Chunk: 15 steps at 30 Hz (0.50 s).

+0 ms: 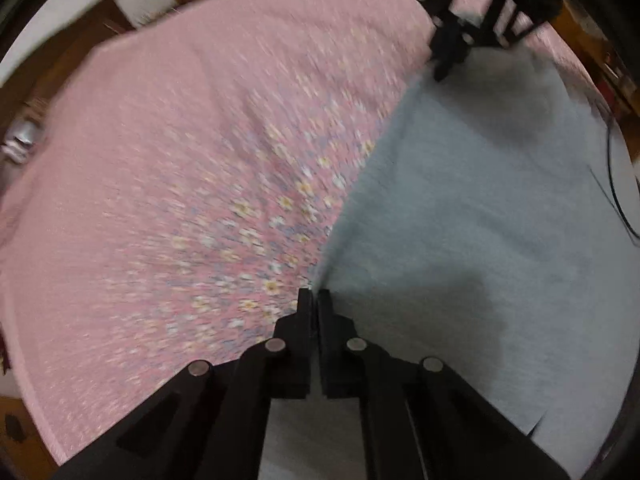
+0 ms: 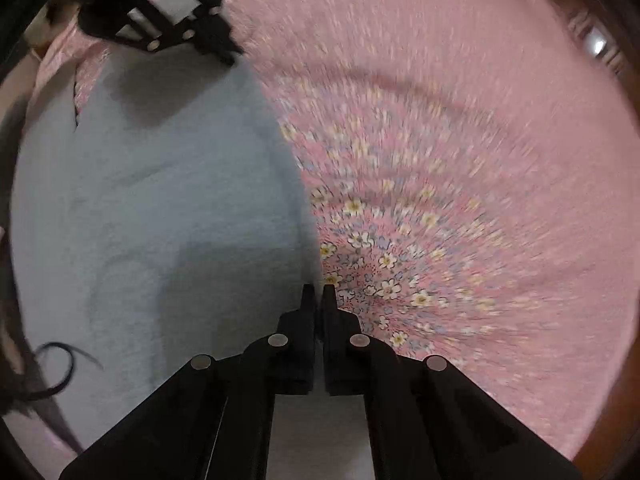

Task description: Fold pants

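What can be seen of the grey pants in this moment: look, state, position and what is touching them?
The pants are plain light grey, soft and fleecy-looking, with no print visible. They lie spread over the pink floral sheet, with mild wrinkles and gripper shadows on them. One long edge runs between the two grippers: the left gripper pinches it at one end, the right gripper at the other, jaws closed on the fabric. Waistband and legs cannot be told apart.

Pants [image 1: 480, 208] lie on the bedsheet [image 1: 180, 160]; left gripper [image 1: 313, 291] and right gripper [image 2: 318, 286] at their edge.
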Each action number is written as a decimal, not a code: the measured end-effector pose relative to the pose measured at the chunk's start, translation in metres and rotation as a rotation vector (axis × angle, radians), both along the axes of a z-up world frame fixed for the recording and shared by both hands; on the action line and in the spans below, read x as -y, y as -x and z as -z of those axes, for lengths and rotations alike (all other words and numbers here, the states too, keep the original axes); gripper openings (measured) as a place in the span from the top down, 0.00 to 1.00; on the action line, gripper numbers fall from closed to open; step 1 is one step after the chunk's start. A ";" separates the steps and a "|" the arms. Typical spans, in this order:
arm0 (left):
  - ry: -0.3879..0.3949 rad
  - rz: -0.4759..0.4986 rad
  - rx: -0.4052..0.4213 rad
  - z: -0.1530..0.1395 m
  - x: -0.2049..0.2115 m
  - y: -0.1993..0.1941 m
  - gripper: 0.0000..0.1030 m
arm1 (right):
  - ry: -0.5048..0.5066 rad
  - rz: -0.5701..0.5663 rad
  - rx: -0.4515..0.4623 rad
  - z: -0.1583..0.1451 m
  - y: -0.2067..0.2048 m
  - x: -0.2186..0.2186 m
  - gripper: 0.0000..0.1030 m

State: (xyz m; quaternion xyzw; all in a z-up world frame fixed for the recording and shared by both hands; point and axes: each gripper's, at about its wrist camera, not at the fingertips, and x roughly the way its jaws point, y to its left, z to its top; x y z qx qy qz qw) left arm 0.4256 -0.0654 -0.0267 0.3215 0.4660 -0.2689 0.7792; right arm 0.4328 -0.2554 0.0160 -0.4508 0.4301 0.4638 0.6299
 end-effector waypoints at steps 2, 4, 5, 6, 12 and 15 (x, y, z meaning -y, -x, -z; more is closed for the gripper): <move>0.007 -0.014 0.094 -0.013 0.003 0.022 0.98 | -0.023 -0.023 0.164 -0.016 0.037 0.009 0.97; 0.035 -0.040 0.230 -0.029 0.006 0.059 0.98 | -0.034 -0.064 0.307 -0.024 0.074 0.018 0.97; 0.047 -0.048 0.275 -0.032 0.007 0.077 0.98 | -0.039 -0.069 0.334 -0.028 0.094 0.023 0.97; 0.056 -0.070 0.337 -0.037 0.009 0.101 0.98 | -0.055 -0.074 0.348 -0.031 0.117 0.029 0.97; 0.037 -0.112 0.489 -0.037 0.046 0.218 0.98 | -0.094 -0.107 0.531 -0.030 0.243 0.049 0.97; 0.024 -0.139 0.501 -0.034 0.063 0.269 0.98 | -0.045 -0.143 0.636 -0.005 0.292 0.057 0.97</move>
